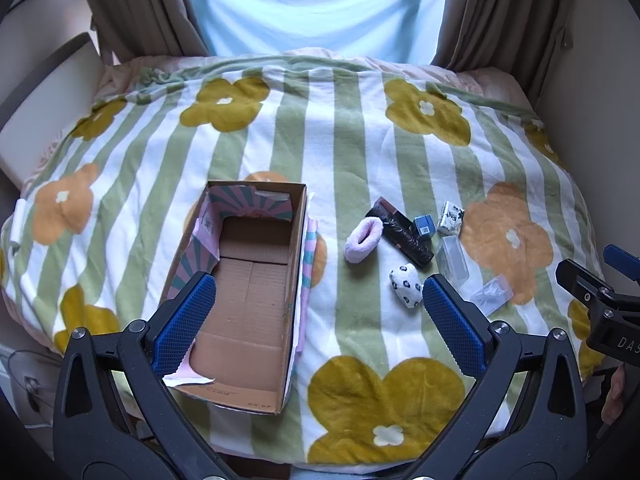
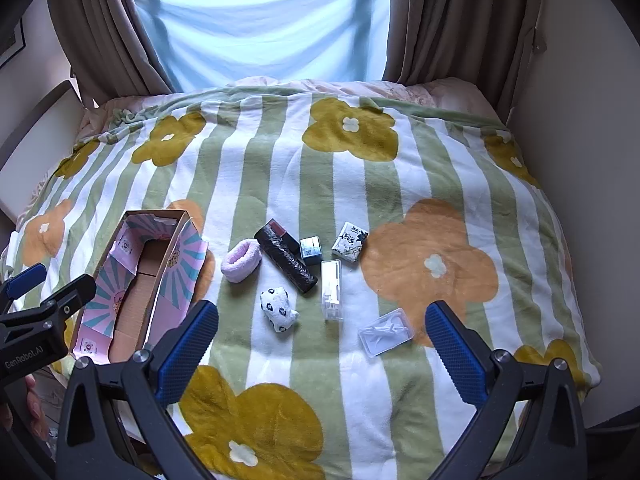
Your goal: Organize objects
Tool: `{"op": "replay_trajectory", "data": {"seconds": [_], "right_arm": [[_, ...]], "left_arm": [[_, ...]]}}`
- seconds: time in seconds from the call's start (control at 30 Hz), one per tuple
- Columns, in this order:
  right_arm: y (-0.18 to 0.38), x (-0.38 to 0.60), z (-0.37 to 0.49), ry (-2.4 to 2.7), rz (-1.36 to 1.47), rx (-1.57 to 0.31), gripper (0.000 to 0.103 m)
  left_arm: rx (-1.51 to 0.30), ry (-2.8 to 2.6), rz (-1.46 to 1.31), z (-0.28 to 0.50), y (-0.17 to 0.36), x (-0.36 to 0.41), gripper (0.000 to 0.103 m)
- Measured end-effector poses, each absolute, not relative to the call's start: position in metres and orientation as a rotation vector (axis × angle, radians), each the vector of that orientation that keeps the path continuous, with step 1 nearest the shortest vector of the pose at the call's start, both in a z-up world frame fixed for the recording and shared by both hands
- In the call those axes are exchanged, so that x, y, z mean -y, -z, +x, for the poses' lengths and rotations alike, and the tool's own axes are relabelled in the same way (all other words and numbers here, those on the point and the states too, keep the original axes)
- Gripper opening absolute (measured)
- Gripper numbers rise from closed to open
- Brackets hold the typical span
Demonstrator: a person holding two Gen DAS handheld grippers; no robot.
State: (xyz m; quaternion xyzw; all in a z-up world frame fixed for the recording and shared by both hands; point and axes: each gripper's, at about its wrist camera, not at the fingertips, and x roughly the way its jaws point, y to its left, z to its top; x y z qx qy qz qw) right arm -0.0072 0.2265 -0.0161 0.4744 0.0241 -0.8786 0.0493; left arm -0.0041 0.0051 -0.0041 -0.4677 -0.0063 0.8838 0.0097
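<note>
Both wrist views look steeply down, sharing the blanket (image 1: 340,152) and box (image 2: 132,280)

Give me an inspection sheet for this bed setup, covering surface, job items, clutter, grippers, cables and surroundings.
Surface: striped flower blanket over the bed, fairly flat.
Job's things: open cardboard box, nothing seen in it; beside it lie a pink scrunchie, spotted pouch, black roll, blue cube, patterned packet, tall clear case and flat clear case.
Clutter: nothing seen.
Grippers: left gripper and right gripper both have jaws wide open, holding nothing, above the blanket.
Cables: nothing seen.
Surroundings: brown curtains frame a bright window.
</note>
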Motion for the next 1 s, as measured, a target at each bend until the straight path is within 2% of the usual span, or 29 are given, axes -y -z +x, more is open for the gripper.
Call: {"op": "replay_trajectory", "data": {"seconds": [1.0], "right_arm": [[0.0129,-0.2334,-0.0105,2.665,1.449,-0.061,0.102]], "left_arm": [[-0.019,-2.759,-1.444,-0.0002,0.0002,-0.0088,0.103]]}}
